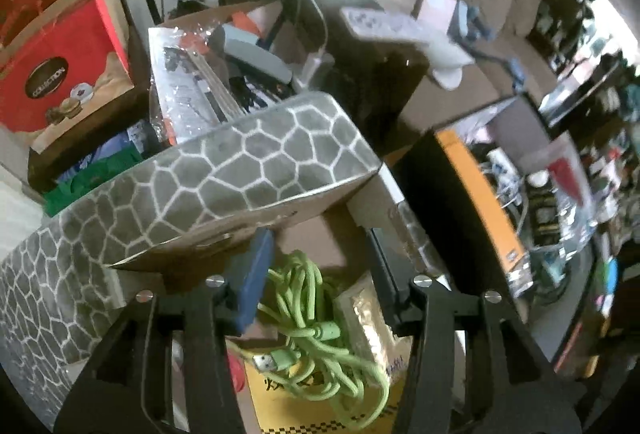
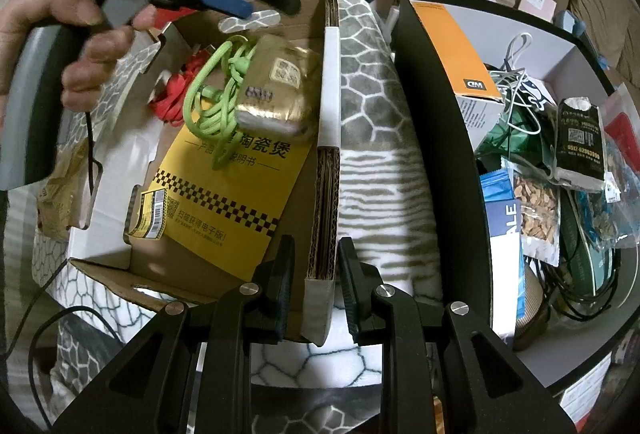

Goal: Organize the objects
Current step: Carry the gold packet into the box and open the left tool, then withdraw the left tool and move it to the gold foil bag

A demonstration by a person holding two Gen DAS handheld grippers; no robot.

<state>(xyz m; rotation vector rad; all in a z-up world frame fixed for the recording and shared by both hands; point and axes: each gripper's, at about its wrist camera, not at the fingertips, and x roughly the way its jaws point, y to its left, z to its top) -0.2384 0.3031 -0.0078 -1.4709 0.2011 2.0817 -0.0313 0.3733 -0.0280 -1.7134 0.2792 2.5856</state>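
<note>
Kept the right gripper [image 2: 314,286] clamped on the box wall [image 2: 325,194]. Hung the left gripper [image 1: 320,274], jaws apart and empty, over the green cable [image 1: 312,338] coiled inside the box against the gold packet [image 1: 364,318]. Risked hooking a loose loop on one finger and dragging cable and packet back out.

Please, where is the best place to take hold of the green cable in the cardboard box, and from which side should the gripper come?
Probably at the bunched middle of the green cable, coming from above. It lies loosely coiled on the yellow booklet, partly against the gold packet, so the thick tangle gives the fingers most to close on. The box walls block a sideways approach. The left gripper, open, hangs right over it.
</note>
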